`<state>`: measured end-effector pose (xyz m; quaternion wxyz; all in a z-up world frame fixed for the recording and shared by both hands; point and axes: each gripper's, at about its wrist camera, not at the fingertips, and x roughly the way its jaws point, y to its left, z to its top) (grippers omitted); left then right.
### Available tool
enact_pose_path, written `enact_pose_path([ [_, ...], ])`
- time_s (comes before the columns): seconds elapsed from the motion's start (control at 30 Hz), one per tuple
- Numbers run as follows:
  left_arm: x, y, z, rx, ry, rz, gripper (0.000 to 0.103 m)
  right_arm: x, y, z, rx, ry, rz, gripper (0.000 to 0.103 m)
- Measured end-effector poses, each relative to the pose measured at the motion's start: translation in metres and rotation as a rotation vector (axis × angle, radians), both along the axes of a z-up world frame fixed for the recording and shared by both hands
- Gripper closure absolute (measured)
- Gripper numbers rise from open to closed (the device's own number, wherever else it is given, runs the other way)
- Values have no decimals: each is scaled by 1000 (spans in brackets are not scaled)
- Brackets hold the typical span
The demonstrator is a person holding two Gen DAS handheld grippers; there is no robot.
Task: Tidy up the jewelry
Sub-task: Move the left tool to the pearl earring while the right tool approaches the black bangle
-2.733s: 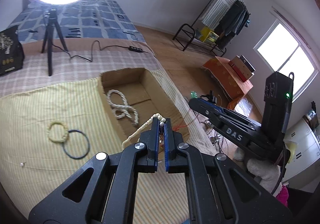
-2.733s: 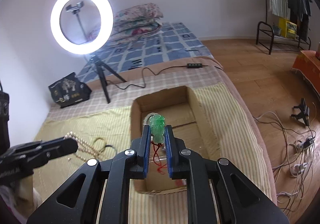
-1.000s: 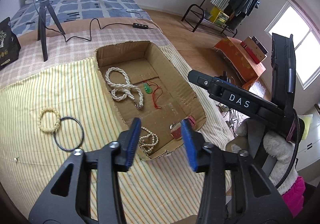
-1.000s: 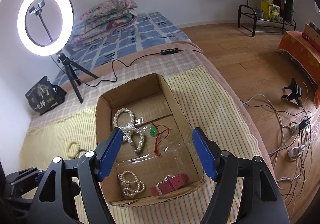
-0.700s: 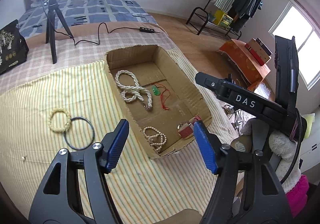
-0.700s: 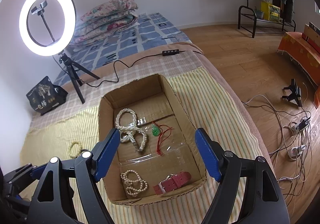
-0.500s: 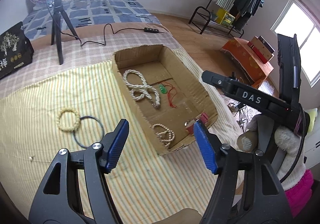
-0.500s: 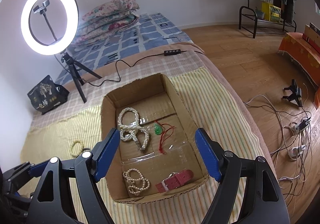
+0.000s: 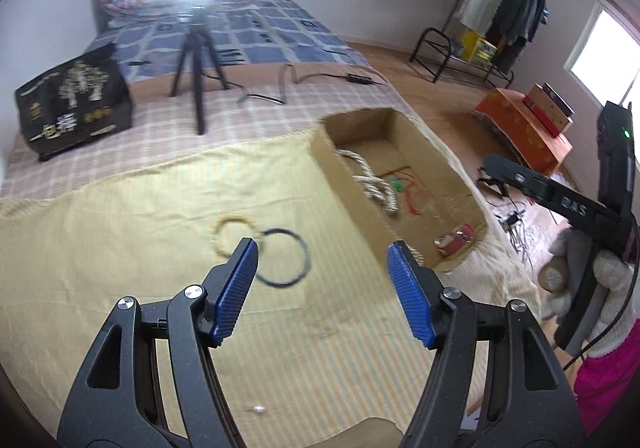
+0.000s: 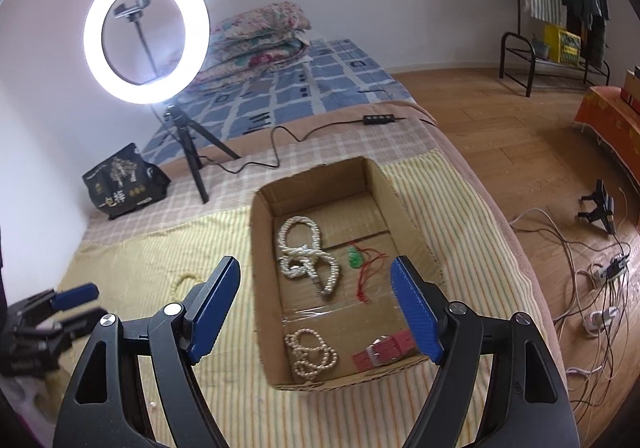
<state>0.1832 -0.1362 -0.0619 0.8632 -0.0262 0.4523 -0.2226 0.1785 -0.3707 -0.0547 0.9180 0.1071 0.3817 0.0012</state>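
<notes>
**Two empty grippers over a bed, most of the jewelry boxed**

Two blankets cover the bed (image 10: 472, 208) under me: a checked one far off and a yellow striped one (image 9: 120, 248) near, where the work lies. On the far part stands a ring light (image 10: 146, 34) on a small tripod, with a black printed bag (image 10: 120, 184) to its left.

The cardboard box (image 10: 400, 200) sits open on the striped blanket, to the right of centre. Inside it, the long pearl necklace (image 10: 306, 256) is coiled at the far end, and the green pendant (image 10: 353, 257) with its red cord lies just to its right. At the near end rest a shorter pearl strand (image 10: 310, 352) and, beside it on the right, a red watch strap (image 10: 386, 352).

My right gripper (image 10: 316, 308) hangs above the box's near half, its fingers spread wide with nothing between them. My left gripper (image 9: 322, 288) is over the bare blanket left of the box, fingers likewise wide and holding nothing.

Outside the box, on the blanket just beyond my left fingers, lie a thin black ring (image 9: 283, 257) and a pale beaded bracelet (image 9: 234, 234), which look to touch at their edges. One tiny pale bead or stud (image 9: 258, 409) lies alone on the near blanket.
</notes>
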Motion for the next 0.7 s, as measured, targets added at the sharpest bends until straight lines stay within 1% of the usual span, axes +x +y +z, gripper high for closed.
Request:
enact_pose_path([
  [0.17, 7, 45, -1, -18, -19, 77, 34, -4, 24, 2, -17, -33, 61, 26],
  [0.37, 19, 100, -12, -18, -3, 166, 34, -5, 61, -2, -89, -60, 162, 26],
  [0.5, 26, 128, -22, -24, 38, 210, 34, 4, 83, -12, -99, -24, 222, 26],
  [0.63, 29, 148, -33, -18, 72, 229, 34, 16, 104, -23, -102, 37, 283, 26],
  [0.7, 30, 156, -42, -14, 93, 238, 35, 23, 114, -29, -85, 75, 314, 26],
])
